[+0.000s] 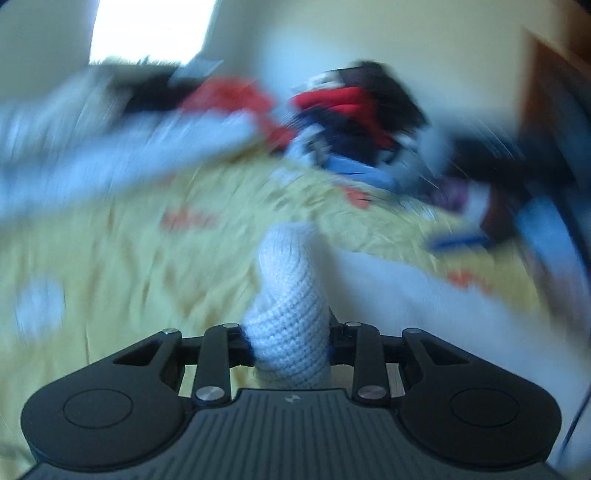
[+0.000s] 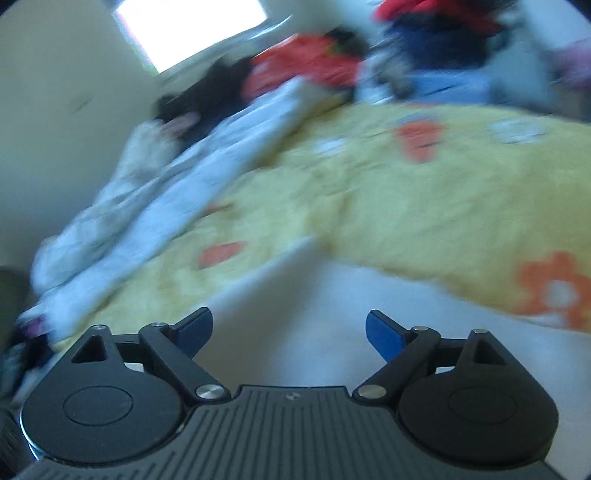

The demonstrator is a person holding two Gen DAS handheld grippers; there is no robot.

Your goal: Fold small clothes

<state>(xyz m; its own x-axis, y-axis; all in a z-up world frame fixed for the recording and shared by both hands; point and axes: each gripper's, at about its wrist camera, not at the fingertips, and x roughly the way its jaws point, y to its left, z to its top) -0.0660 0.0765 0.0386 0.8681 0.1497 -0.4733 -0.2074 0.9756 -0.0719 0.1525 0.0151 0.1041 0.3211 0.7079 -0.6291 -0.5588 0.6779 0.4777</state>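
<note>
In the left wrist view my left gripper (image 1: pixel 290 341) is shut on a white knitted garment (image 1: pixel 291 291). A rolled or bunched part of the knit sticks up between the jaws and hides the pads. The rest of the white fabric (image 1: pixel 424 306) trails off to the right over the yellow bedspread (image 1: pixel 129 266). In the right wrist view my right gripper (image 2: pixel 290 332) stands open, its blue fingertips (image 2: pixel 384 334) wide apart with nothing between them. It hangs above a white cloth (image 2: pixel 314 325) lying on the yellow flowered bedspread (image 2: pixel 424 206). Both views are blurred by motion.
A heap of red, dark and blue clothes (image 1: pixel 354 122) lies at the far side of the bed. A pale blue and white duvet (image 2: pixel 177 192) runs along the left edge by the wall. A bright window (image 2: pixel 192 29) is behind. Dark furniture (image 1: pixel 546 122) stands at the right.
</note>
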